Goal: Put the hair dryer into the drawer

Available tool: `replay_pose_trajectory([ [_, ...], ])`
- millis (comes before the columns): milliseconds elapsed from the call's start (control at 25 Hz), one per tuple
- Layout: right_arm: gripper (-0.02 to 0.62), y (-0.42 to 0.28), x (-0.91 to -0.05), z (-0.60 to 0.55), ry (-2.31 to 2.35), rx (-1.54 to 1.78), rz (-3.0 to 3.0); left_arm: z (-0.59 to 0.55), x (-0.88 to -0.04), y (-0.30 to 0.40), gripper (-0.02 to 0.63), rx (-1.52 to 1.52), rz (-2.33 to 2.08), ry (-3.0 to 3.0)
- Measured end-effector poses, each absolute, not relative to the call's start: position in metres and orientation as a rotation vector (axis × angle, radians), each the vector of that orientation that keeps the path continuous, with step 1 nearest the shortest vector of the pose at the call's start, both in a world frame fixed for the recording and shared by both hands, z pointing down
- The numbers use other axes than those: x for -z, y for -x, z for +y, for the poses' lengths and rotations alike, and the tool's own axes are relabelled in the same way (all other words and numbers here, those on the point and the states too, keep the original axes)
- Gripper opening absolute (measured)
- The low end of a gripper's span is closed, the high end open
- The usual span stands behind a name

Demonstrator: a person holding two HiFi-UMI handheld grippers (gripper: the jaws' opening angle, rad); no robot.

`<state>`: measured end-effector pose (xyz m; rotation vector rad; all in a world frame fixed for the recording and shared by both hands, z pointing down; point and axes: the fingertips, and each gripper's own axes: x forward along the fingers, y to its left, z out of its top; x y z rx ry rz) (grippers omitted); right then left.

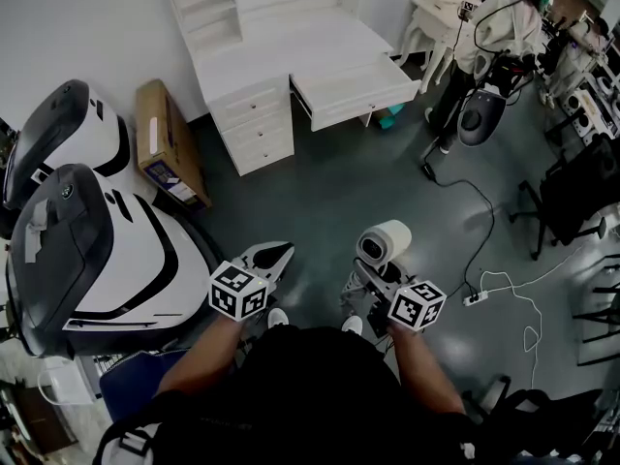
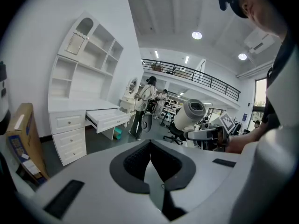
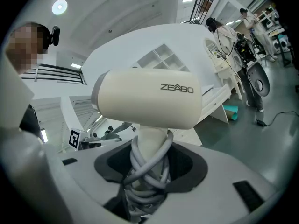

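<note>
Right gripper (image 3: 147, 174) clamps the hair dryer (image 3: 149, 99) handle, left gripper (image 2: 150, 146) pressed together, open drawer (image 1: 354, 85) far ahead.

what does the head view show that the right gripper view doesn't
Only the head view: the cardboard box beside the desk and the black-and-white machines on the left. Only the right gripper view: the ZEABO lettering and the grey cord wound round the handle between the right tool's jaws. Both: the hair dryer, the desk and its open drawer.
</note>
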<state>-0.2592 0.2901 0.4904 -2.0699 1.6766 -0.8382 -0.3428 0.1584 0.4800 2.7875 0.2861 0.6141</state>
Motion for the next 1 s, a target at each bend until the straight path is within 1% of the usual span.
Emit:
replay_pose_trajectory([
  [320, 0.216, 0.267, -0.481, 0.282, 1.956, 0.823, 1.699, 0.154, -0.477, 0.345, 0.011, -0.604, 0.298, -2.791],
  [1000, 0.216, 0.294, -0.484, 0.249, 2.032, 0.833, 1.622, 0.107, -0.48, 0.364, 0.011, -0.593, 0.372, -2.792],
])
